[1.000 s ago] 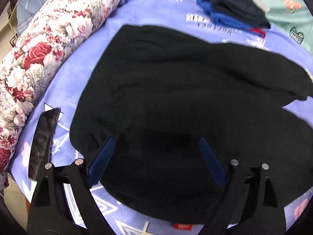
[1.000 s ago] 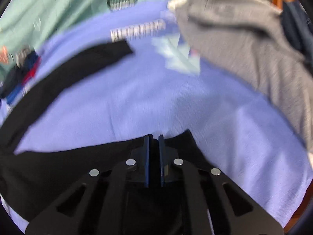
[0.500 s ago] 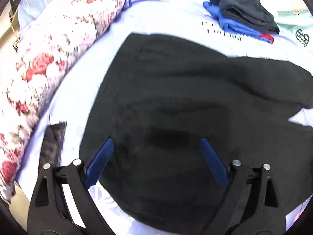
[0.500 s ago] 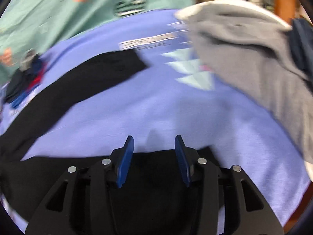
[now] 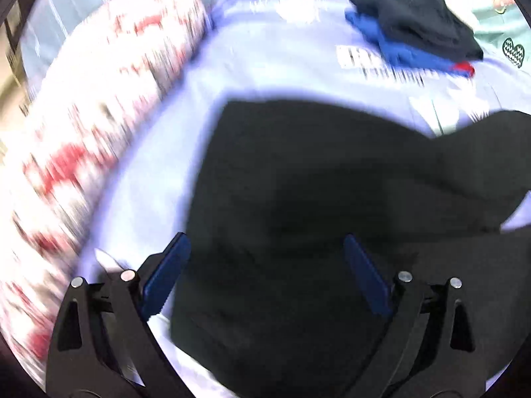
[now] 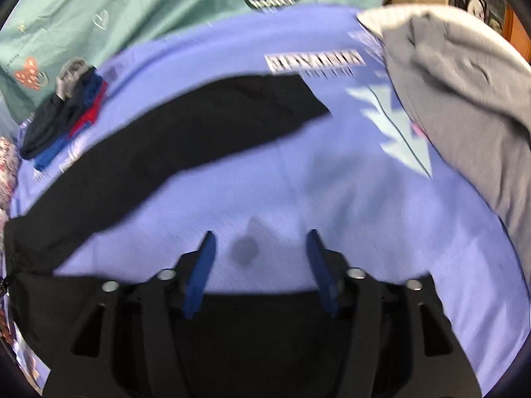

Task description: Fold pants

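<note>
Black pants (image 5: 315, 165) lie spread on the lilac sheet (image 5: 265, 66). My left gripper (image 5: 265, 238) hovers over their wide waist end, blue pads wide apart and pressing on nothing. In the right wrist view one leg (image 6: 199, 132) runs slantwise across the sheet to its hem at the upper middle. The other leg's hem (image 6: 259, 311) lies flat under the base of my right gripper (image 6: 261, 235). Its jaws are opening, and only bare sheet shows between the blue fingertips (image 6: 207, 252). Both views are blurred by motion.
A floral bolster (image 5: 99, 116) borders the sheet on the left. A stack of dark and blue folded clothes (image 5: 415, 30) sits at the far side, also seen as the stack (image 6: 63, 116). A grey garment (image 6: 464, 99) is heaped at right. A green cover (image 6: 132, 16) lies beyond.
My right gripper went from shut on the leg's hem to open, and the hem now lies on the sheet. The left gripper rose and shifted over the waist, staying open.
</note>
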